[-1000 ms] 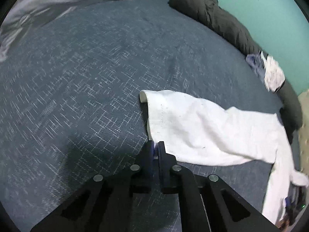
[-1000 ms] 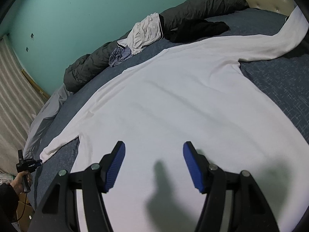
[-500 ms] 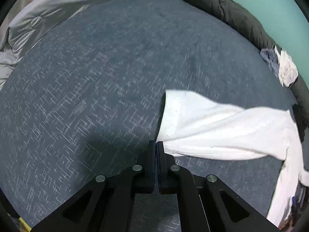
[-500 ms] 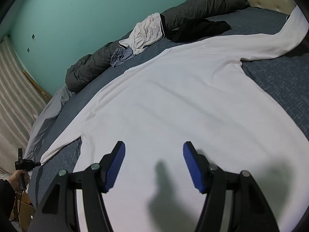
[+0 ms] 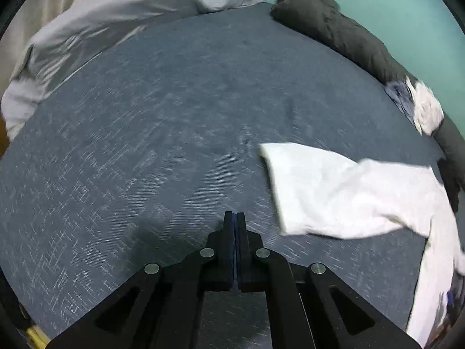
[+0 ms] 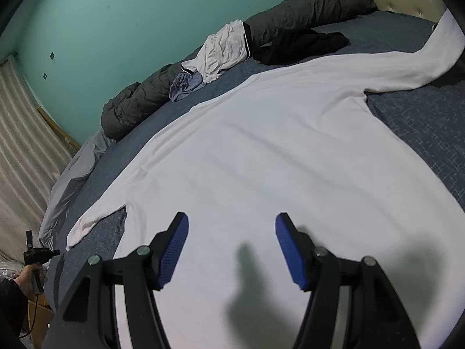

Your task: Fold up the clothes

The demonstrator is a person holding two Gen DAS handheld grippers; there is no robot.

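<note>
Fingers pressed together on nothing, the left gripper [image 5: 234, 218] hangs beside the white long-sleeved cotton shirt's [image 6: 276, 157] sleeve, while the right gripper's [image 6: 232, 248] wide-apart jaws hover over its flat-spread body, likely readying a fold.

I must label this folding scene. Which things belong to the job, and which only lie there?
Job: white long-sleeved shirt; left gripper, shut and empty; right gripper, open above it.

Lying about: dark duvet; crumpled white garment; grey sheet.
</note>
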